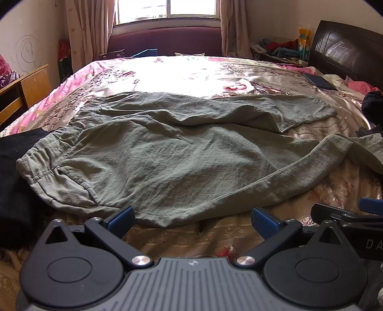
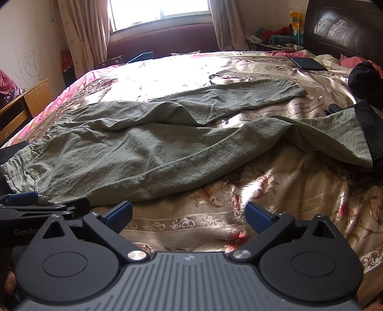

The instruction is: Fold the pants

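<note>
The green pants (image 1: 153, 153) lay spread and unfolded on the floral bedspread (image 2: 239, 215), waistband toward the black cloth (image 1: 14, 167), both legs splayed apart toward the headboard (image 1: 347, 47). No fold looked begun. The left gripper (image 1: 191, 219) and right gripper (image 2: 189, 215) hovered at the pants' near edge, jaws wide and empty. Next probably called for pinching the near leg and carrying it over the far leg.

Home bedroom, bed (image 1: 191, 71), curtained window (image 1: 167, 9)
</note>
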### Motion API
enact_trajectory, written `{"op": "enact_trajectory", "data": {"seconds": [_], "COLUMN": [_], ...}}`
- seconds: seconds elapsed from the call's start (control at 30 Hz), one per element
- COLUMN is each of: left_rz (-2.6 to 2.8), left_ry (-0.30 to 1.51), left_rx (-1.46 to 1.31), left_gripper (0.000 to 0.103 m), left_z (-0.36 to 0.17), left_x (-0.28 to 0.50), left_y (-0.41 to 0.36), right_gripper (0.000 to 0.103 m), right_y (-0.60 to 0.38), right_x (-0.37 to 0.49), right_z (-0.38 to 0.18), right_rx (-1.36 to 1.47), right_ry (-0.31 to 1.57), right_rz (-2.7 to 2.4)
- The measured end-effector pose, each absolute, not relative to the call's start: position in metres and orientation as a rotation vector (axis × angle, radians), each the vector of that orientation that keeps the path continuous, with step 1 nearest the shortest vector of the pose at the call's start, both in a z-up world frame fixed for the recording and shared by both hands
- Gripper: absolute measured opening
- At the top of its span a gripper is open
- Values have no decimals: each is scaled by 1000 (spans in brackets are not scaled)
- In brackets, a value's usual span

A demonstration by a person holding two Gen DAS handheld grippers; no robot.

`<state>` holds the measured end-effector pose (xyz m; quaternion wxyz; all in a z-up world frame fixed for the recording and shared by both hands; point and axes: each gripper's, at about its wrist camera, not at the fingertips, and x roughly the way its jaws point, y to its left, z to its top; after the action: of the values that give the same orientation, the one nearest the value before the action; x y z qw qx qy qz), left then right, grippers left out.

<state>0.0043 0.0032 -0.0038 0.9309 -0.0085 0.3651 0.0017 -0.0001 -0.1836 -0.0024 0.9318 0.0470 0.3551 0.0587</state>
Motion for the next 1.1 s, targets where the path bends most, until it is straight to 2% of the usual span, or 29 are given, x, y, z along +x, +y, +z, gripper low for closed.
{"op": "enact_trajectory", "data": {"seconds": [0.67,0.97,1.1], "left_rz": [16,128,178], "left_ry": [746,637,693], "left_rx": [0,122,177], "left_gripper": [103,103,103], "left_z": [2,27,10], "left_x": [2,39,71], "left_y": [11,86,120], "right_gripper": [99,99,99], "right_y": [-174,-127,-109], "right_x": [6,76,110], "right_z": [7,16,3], "right_rx": [70,-10,-53], "right_ry": [710,680,717], "right_rz": [175,311,304]}}
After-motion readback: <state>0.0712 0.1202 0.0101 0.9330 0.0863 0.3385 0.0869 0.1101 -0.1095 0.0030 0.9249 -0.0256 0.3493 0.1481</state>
